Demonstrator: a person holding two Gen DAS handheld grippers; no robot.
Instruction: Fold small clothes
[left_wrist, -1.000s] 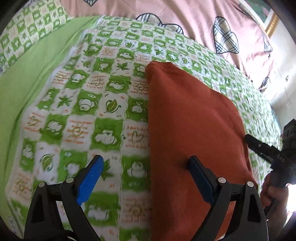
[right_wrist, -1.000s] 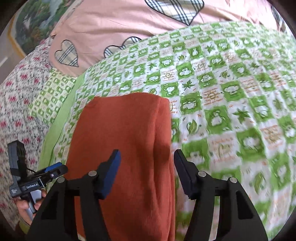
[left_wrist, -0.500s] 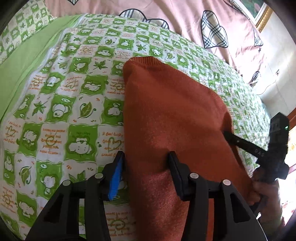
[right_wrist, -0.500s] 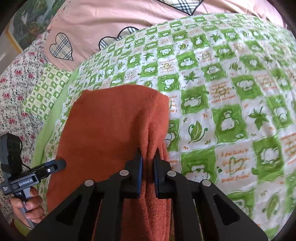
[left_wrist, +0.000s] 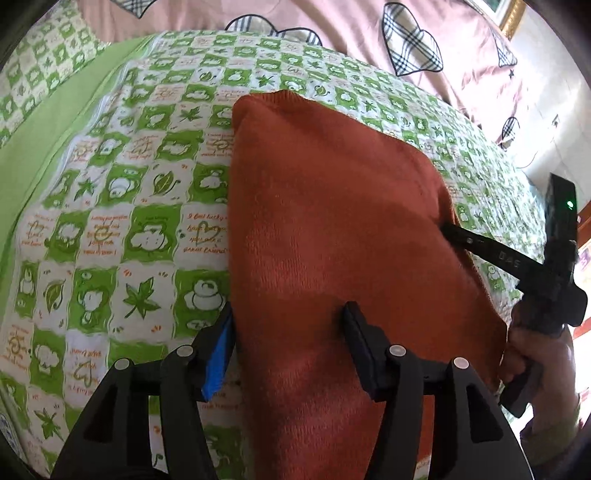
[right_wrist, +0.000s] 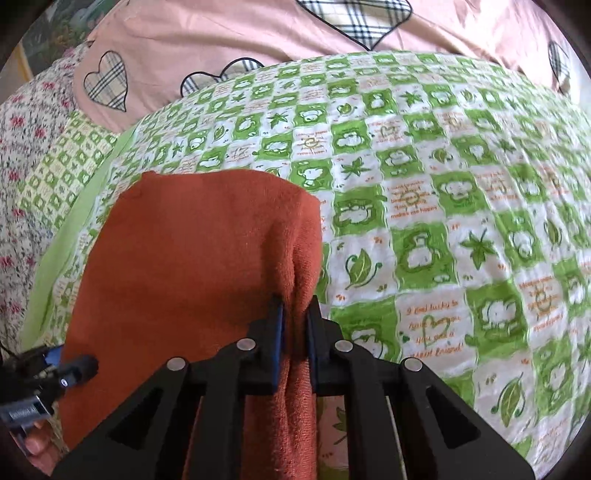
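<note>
Green-checked bedspread (right_wrist: 424, 206) carries the rust knit garment (left_wrist: 332, 221), lying ahead of both jaws. Right gripper (right_wrist: 294, 328) pinches its right edge; left gripper (left_wrist: 288, 343) straddles the left edge, unclosed. Lifting now risks lopsided sagging.

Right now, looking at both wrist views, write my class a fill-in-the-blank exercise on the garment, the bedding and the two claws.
1. The garment lying on the bed is ____ in colour.
2. The right claw is ____ on a pinched fold at the garment's edge.
3. The left claw has its fingers apart, one on each side of the garment's ____ edge.
4. The checked bedspread under the garment is white and ____.

Missing words: orange-red; shut; left; green
</note>
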